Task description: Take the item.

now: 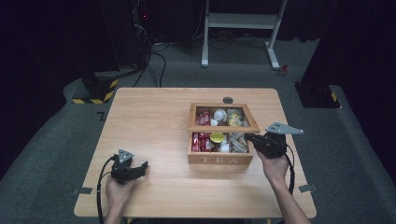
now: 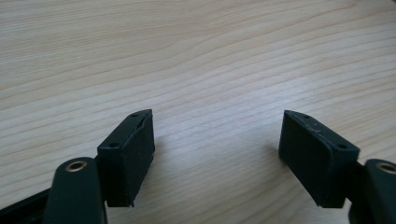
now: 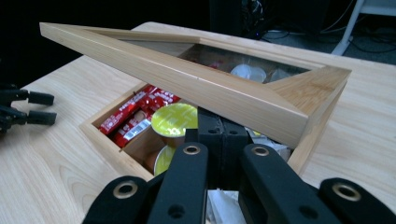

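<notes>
1. So the job in hand looks like getting the wooden tea box (image 1: pixel 220 159) open. It sits right of centre on the table (image 1: pixel 154 116), with "TEA" on the front wall facing the person.

2. The right gripper (image 1: pixel 256 139) is at the box's right front corner, and in the right gripper view its fingers (image 3: pixel 210 135) are clenched tight together with nothing between them. They look tucked under the front edge of the glass-paned lid (image 3: pixel 187 77), so I'd say it's prying the lid up from below, not pinching it. Can't quite tell if the tips actually touch the wood.

3. The lid is only part-way up: tilted, front edge raised, back edge down at the hinge side. Through the gap you can see red sachets (image 3: pixel 133 114) and a yellow-topped capsule (image 3: pixel 173 119) in the compartments.

4. The left gripper (image 1: pixel 140 168) is well apart from the box, low over bare table near the left front. Its fingers (image 2: pixel 127 154) are spread and holding nothing, just wood grain between them.

5. Progress, my guess: opening is started but maybe halfway. Still left: swing the lid fully back so it stays open. Nothing has been taken out, as far as I can see.
</notes>
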`<action>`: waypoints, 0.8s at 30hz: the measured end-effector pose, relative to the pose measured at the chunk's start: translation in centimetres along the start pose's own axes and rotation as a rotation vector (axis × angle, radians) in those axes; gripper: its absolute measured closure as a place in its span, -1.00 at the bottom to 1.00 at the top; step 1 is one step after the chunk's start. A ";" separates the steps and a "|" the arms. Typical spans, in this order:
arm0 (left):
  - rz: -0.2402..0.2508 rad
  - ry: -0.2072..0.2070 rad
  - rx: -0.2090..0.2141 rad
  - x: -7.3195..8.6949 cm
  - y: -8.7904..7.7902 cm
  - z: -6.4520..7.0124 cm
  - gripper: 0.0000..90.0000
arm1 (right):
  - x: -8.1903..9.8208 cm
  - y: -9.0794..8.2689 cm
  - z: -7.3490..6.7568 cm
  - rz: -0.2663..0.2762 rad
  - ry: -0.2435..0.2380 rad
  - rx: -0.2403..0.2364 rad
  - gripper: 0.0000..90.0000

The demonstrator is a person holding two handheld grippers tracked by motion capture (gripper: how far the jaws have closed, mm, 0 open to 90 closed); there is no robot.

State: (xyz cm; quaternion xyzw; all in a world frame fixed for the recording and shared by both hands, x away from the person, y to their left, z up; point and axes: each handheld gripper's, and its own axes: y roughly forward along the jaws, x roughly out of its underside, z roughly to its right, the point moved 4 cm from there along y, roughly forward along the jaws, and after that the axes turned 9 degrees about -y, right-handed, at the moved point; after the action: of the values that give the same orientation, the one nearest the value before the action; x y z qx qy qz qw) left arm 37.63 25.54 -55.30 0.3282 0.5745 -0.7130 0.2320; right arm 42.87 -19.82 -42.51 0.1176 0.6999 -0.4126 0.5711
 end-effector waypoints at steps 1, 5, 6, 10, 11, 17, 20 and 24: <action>0.008 0.004 0.008 -0.1 -0.1 0.3 -0.39 | -0.1 0.0 0.1 0.003 0.005 -0.001 1.00; 0.030 0.014 0.065 -0.5 -0.4 1.4 -0.37 | -0.7 0.0 0.3 0.007 0.002 0.006 1.00; 0.034 0.012 0.089 -0.7 -0.5 1.8 -0.36 | -0.7 0.0 0.3 0.008 0.003 0.005 1.00; 0.035 0.020 0.114 -1.0 -0.6 2.4 -0.36 | -0.8 0.0 0.4 0.007 0.014 0.005 1.00; 0.037 0.024 0.120 -1.1 -0.6 2.6 -0.36 | -0.8 0.1 0.5 0.007 0.015 0.002 1.00; 0.054 0.060 0.179 -2.0 -0.8 4.2 -0.34 | -1.1 0.1 0.7 0.009 0.020 0.000 1.00; 0.067 0.058 0.227 -2.5 -1.0 5.1 -0.29 | -1.3 0.2 0.8 0.011 0.025 -0.002 1.00; 0.071 0.069 0.257 -3.3 -1.0 6.3 -0.32 | -1.4 0.3 0.8 0.012 0.024 0.002 1.00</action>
State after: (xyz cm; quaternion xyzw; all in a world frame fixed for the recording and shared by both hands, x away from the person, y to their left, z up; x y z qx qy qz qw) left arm 37.90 19.50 -51.45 0.3996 0.4741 -0.7604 0.1932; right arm 44.08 -19.80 -41.43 0.1274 0.7055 -0.4086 0.5649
